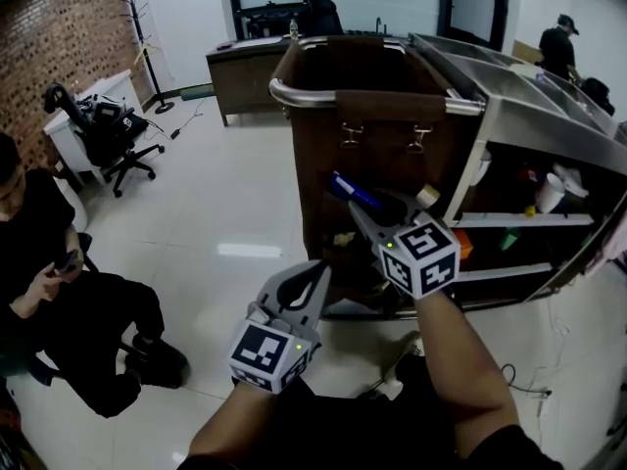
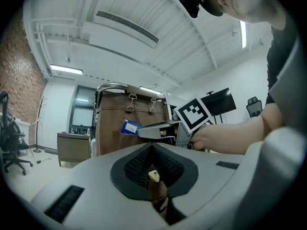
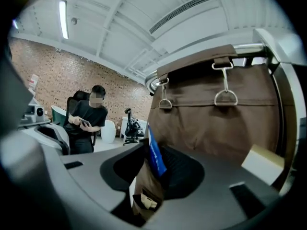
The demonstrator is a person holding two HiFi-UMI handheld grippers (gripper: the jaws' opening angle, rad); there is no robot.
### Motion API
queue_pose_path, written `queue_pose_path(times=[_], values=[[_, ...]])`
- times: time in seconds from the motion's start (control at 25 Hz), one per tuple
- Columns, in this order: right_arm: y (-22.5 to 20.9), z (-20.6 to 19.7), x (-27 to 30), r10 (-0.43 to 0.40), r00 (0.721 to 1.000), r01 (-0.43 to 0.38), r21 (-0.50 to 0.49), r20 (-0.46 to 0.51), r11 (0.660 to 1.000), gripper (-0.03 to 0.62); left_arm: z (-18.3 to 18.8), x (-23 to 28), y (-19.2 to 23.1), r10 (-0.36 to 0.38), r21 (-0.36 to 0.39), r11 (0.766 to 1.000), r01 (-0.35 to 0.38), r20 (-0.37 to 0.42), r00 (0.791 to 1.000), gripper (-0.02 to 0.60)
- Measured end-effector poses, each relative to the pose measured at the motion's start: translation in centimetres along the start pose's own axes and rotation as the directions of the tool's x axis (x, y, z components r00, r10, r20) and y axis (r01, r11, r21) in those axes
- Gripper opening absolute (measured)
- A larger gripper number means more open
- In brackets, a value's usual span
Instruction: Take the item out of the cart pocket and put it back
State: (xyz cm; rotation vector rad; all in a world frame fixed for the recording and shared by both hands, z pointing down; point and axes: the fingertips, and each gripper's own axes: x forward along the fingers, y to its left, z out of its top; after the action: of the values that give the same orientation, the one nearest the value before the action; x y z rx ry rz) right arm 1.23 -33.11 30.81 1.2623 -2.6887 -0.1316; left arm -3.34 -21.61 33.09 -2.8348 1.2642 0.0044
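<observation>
your left gripper, 6 o'clock, jaws together, empty. right gripper pinches blue packet; slide it edge-first into cart pocket at 12 o'clock.

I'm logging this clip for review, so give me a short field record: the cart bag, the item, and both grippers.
cart bag: brown, hung from the metal rail
item: blue packet, in front of the cart bag
right gripper: shut on the blue packet
left gripper: shut, empty, lower, clear of the cart bag
bystander: seated person at left, holding a phone
</observation>
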Motion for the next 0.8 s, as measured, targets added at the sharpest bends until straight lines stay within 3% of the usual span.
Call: queue_pose_path(times=[0.28, 0.8], values=[[-0.3, 0.0, -0.1, -0.007, 1.0, 0.007, 0.015, 0.003, 1.0, 0.026, -0.1, 0.0, -0.1, 0.003, 0.001, 1.0, -0.003, 0.0, 1.0, 0.0], [-0.4, 2.9, -1.8, 0.004, 0.997, -0.005, 0.012, 0.073, 1.0, 0.016, 0.3, -0.3, -0.1, 0.013, 0.003, 1.0, -0.013, 0.004, 1.0, 0.0]])
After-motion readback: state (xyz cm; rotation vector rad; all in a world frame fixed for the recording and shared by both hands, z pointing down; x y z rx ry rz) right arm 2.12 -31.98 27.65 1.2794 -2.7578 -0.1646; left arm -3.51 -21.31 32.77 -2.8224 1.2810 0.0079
